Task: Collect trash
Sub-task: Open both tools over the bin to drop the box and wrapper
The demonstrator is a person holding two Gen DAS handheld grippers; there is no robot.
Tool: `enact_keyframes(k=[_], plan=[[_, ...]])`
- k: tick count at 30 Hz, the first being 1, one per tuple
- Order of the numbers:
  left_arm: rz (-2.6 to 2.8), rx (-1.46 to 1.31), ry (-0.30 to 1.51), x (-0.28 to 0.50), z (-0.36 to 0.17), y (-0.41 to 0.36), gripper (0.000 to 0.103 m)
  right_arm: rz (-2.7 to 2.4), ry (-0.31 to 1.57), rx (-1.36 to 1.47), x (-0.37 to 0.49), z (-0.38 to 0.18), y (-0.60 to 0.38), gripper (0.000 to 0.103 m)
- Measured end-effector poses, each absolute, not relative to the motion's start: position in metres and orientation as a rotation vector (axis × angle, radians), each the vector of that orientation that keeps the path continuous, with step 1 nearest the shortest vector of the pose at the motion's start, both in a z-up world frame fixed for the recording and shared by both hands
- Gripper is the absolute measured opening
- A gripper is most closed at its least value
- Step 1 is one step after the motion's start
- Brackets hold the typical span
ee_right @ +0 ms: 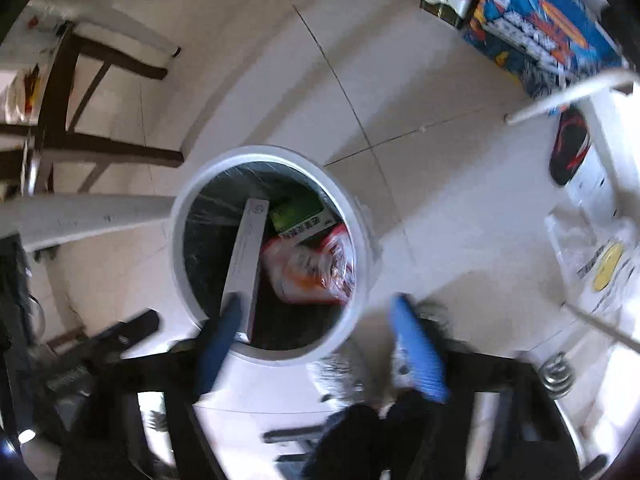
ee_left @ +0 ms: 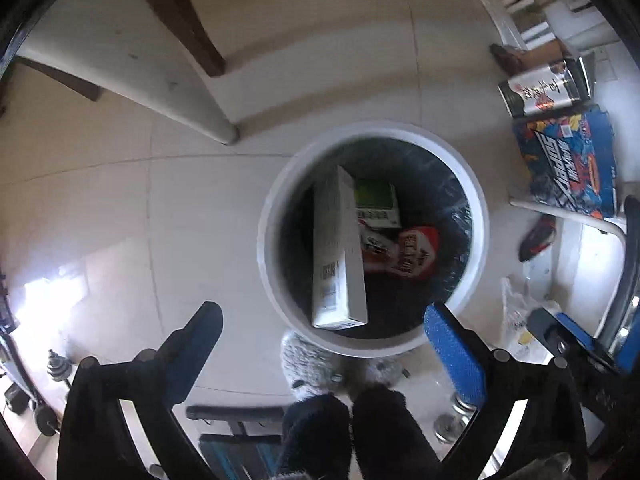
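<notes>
A round white trash bin (ee_left: 276,184) with a black liner stands on the tiled floor, seen from above in both views (ee_right: 360,240). Inside it a long white box (ee_left: 340,256) leans against the rim, with a green box (ee_left: 376,200) and a red snack bag (ee_left: 412,252) beside it. The white box (ee_right: 246,256), the green box (ee_right: 296,212) and the red bag (ee_right: 312,264) also show in the right wrist view. My left gripper (ee_left: 324,320) is open and empty above the bin's near rim. My right gripper (ee_right: 316,312) is open and empty over the bin.
A table leg (ee_left: 188,92) and dark chair legs (ee_left: 180,12) stand beyond the bin. Printed boxes (ee_left: 568,160) and a white rack (ee_left: 568,216) are to the right. A clear plastic bag (ee_right: 600,264) lies on the floor at right. Dumbbell weights (ee_left: 452,420) and my feet are below.
</notes>
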State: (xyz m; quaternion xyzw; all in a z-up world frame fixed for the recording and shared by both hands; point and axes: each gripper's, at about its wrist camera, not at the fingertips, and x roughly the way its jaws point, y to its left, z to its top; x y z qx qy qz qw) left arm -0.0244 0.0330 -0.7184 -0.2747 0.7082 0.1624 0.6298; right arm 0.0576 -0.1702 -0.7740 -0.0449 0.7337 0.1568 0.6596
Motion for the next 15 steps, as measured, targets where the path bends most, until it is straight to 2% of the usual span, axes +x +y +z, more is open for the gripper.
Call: enact_keyframes(k=[3, 8, 15], plan=[[0.395, -0.585, 1.615, -0.030, -0.706, 0.034, 0.103, 0.365, 1.633, -0.201, 0.051, -0.764, -0.164, 0.103], [0.413, -0.523, 1.606, -0.038, -0.677, 0.030, 0.103, 0.358, 1.576, -0.327, 0.042, -0.736, -0.154, 0.103], [0.429, -0.531, 1.592, -0.053, -0.622, 0.020, 0.103, 0.350, 1.558, -0.342, 0.036, -0.678, -0.155, 0.103]])
